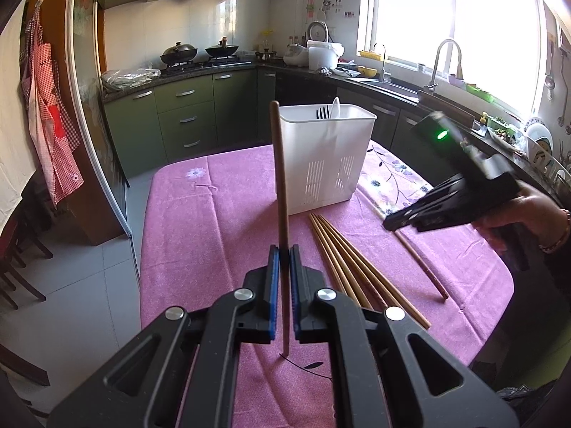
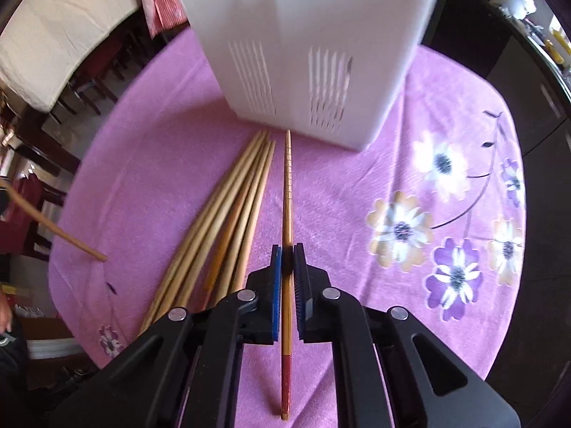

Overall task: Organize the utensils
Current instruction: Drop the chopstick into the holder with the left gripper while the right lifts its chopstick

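My left gripper is shut on a plain brown chopstick that stands nearly upright, its lower tip on the pink cloth. Behind it stands the white slotted utensil holder, with a black fork and a white spoon inside. Several pale chopsticks lie side by side on the cloth to its right. My right gripper is shut on a red-ended chopstick pointing toward the holder, beside the pale bundle. In the left wrist view the right gripper hangs low over the cloth.
The table wears a pink flowered cloth. Green cabinets and a dark counter with a sink and tap run behind and to the right. Dark chairs stand by the table's far side. A person's hand holds the right gripper.
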A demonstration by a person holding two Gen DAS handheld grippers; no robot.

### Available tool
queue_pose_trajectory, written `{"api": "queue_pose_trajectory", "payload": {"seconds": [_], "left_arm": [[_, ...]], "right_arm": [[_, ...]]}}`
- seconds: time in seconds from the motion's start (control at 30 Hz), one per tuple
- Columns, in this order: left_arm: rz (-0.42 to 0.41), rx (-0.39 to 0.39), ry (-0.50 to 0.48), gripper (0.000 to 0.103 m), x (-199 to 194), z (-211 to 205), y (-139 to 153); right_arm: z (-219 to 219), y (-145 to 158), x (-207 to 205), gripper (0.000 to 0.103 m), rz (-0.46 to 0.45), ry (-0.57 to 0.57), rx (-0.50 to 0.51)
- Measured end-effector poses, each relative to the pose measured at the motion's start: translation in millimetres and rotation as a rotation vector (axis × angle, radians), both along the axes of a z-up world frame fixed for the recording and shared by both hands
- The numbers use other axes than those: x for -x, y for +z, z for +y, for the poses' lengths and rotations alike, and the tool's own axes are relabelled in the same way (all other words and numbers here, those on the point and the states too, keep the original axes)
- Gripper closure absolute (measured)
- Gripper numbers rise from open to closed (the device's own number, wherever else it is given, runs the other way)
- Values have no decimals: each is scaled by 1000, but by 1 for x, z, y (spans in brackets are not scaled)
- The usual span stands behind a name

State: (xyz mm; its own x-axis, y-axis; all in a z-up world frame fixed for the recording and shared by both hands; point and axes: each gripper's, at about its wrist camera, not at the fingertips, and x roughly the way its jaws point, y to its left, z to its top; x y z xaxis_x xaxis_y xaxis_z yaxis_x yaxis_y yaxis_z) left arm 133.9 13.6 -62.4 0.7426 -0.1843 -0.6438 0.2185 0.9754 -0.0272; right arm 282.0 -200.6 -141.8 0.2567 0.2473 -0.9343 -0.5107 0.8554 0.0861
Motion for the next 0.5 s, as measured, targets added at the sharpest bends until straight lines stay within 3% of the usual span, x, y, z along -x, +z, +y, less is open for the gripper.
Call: {"api": "queue_pose_trajectory", "payload": {"seconds": [0.3, 0.5], "left_arm": [[1, -15, -7, 97, 3, -4, 1], [-1, -24, -10, 97, 4, -6, 0]], "right_arm": [[-69, 80, 62, 96, -271, -69, -220], [-101, 83, 87, 96, -318, -96, -277]]}}
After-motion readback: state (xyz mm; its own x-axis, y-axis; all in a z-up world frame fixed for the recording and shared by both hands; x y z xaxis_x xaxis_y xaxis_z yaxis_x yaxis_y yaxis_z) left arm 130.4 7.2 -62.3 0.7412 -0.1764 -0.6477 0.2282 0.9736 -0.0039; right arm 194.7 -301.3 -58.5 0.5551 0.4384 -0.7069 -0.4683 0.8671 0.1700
